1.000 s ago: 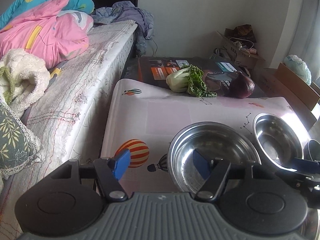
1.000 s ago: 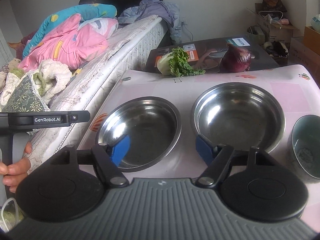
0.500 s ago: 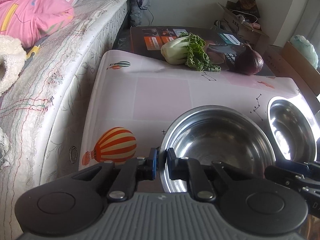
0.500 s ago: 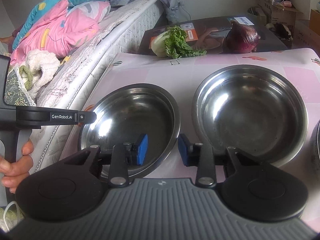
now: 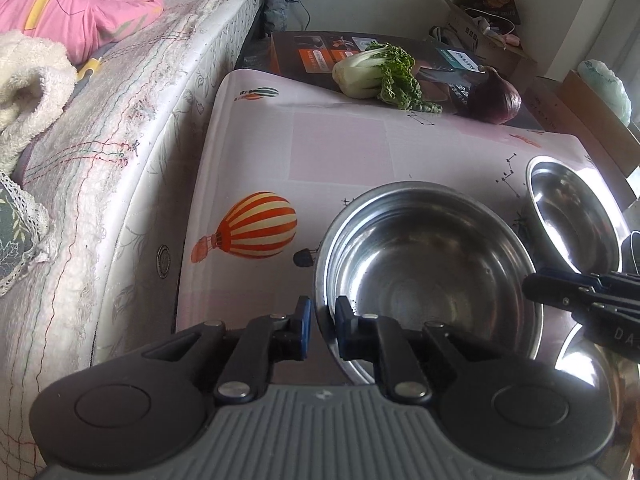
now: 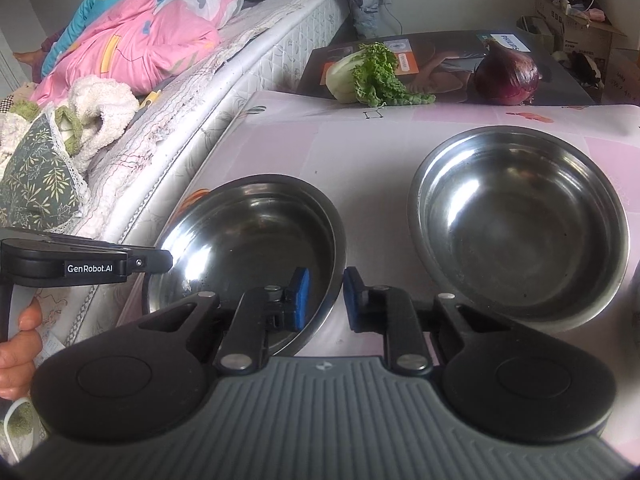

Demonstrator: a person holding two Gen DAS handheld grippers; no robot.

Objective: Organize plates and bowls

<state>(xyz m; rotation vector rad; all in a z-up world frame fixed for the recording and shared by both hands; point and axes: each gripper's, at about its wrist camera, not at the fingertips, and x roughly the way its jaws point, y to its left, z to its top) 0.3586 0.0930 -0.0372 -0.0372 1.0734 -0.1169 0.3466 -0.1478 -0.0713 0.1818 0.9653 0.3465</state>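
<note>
A steel bowl [image 5: 428,264] sits on the pink table at the left; it also shows in the right wrist view [image 6: 252,248]. My left gripper [image 5: 322,322] is shut on this bowl's near-left rim. My right gripper [image 6: 326,296] is shut on the same bowl's right rim, one finger inside and one outside. The bowl looks tilted up in the right wrist view. A second steel bowl [image 6: 516,232] stands on the table to the right, also seen in the left wrist view [image 5: 572,216]. Another steel rim [image 5: 592,360] shows at the lower right.
A bok choy [image 6: 368,76] and a red onion [image 6: 508,76] lie at the table's far edge on a dark box [image 6: 440,60]. A bed [image 6: 224,92] with bedding runs along the table's left side. Cardboard boxes [image 5: 480,28] stand at the back right.
Both grippers moved in and closed: the left onto the left bowl's near rim, the right onto its right rim. The bowl's right side has since lifted slightly.
</note>
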